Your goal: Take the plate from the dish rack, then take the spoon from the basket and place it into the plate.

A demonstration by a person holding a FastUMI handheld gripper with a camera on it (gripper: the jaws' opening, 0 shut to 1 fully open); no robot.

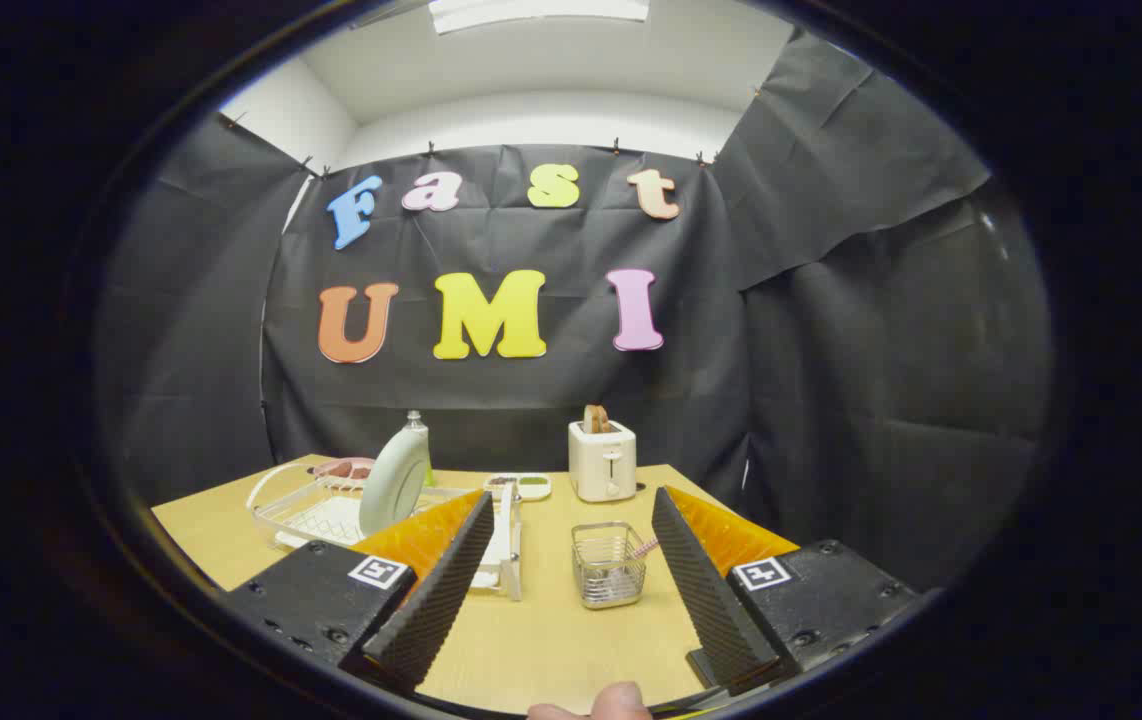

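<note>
A pale green plate stands on edge in the white dish rack, beyond my left finger. A small wire basket sits on the wooden table just ahead of the fingers, nearer the right one, with a pink spoon handle sticking out of it. My gripper is open, its two ribbed black fingers spread wide with nothing between them but the table. It hovers short of both the rack and the basket.
A cream toaster with a slice of bread stands at the table's back. A small divided dish lies beside it, a bottle behind the plate and a pink bowl in the rack. A fingertip shows below the fingers.
</note>
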